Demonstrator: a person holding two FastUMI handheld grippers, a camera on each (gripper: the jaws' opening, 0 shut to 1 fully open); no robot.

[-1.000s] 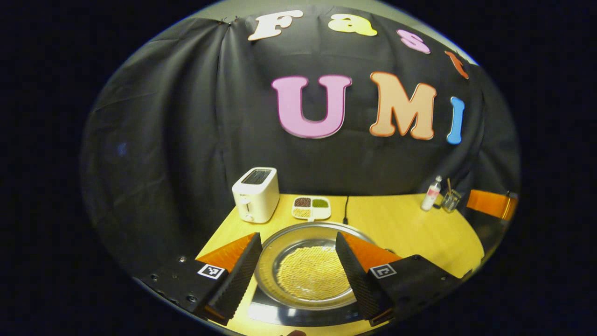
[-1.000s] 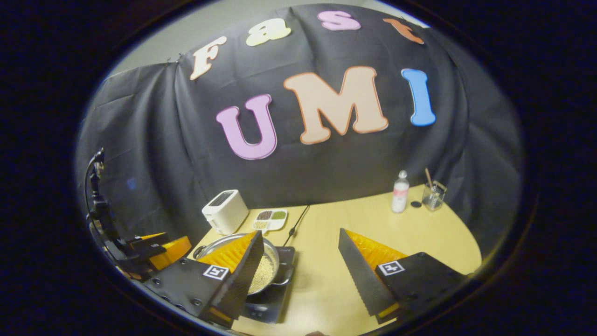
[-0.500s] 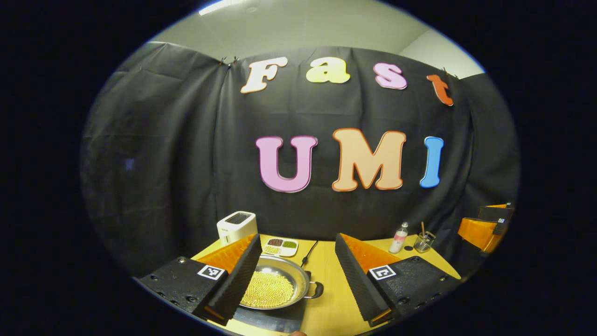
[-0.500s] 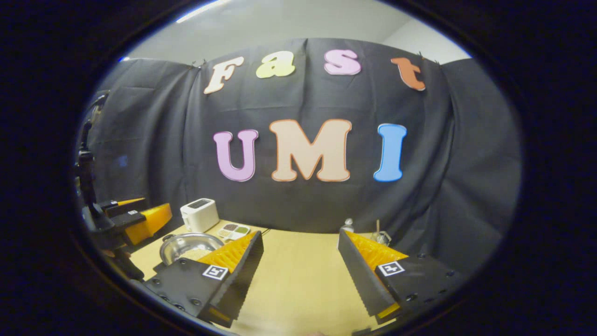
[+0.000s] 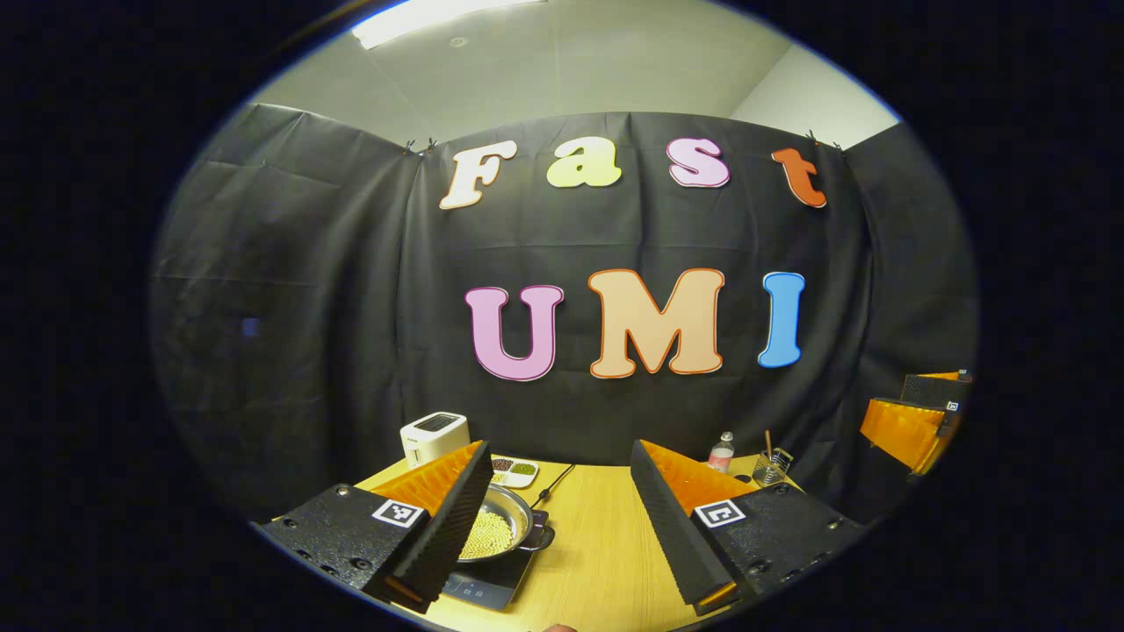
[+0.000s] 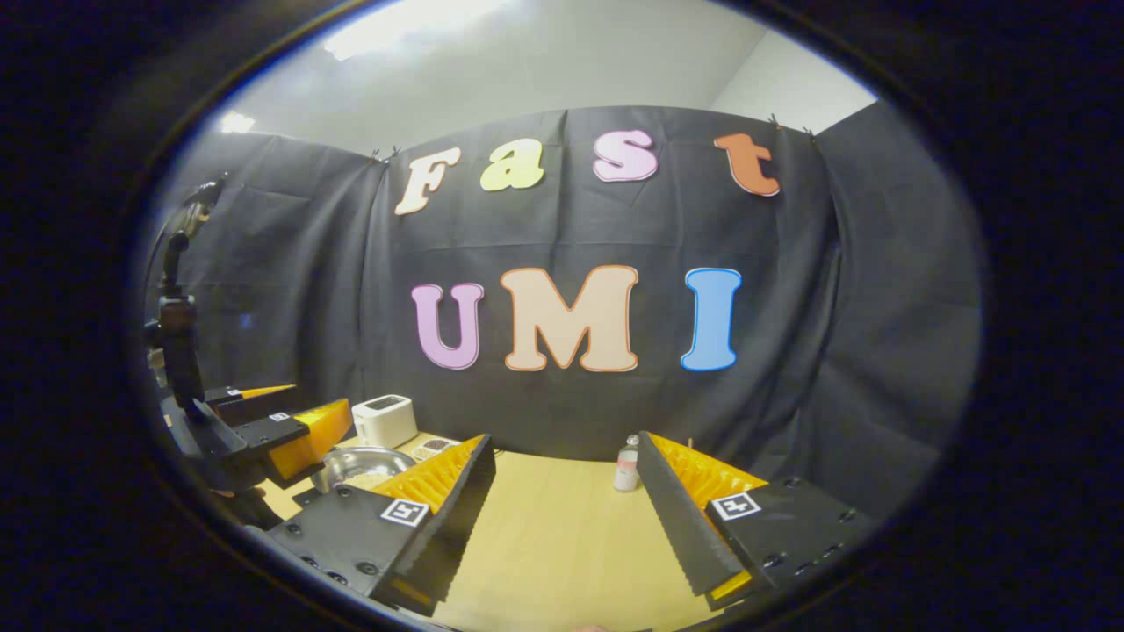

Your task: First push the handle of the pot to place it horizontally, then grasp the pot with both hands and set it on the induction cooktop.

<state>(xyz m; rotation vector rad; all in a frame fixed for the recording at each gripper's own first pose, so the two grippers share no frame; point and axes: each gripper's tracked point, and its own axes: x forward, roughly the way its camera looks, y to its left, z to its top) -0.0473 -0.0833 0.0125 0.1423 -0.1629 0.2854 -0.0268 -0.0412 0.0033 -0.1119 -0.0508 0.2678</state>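
Lower left of left gripper view: pot (image 5: 499, 529) of yellow grains sitting on black cooktop (image 5: 481, 586), side handle pointing right, partly hidden behind one finger. Left claw (image 5: 555, 527) spread wide, gripping nothing, raised above wooden surface (image 5: 597, 562). Toaster (image 5: 433, 436), sectioned dish (image 5: 514, 471), bottle (image 5: 721, 452) and glass (image 5: 772, 464) along far edge. Lower centre of right gripper view: right claw (image 6: 566, 518) wide apart, empty; pot (image 6: 360, 465) at lower left, beside other claw.
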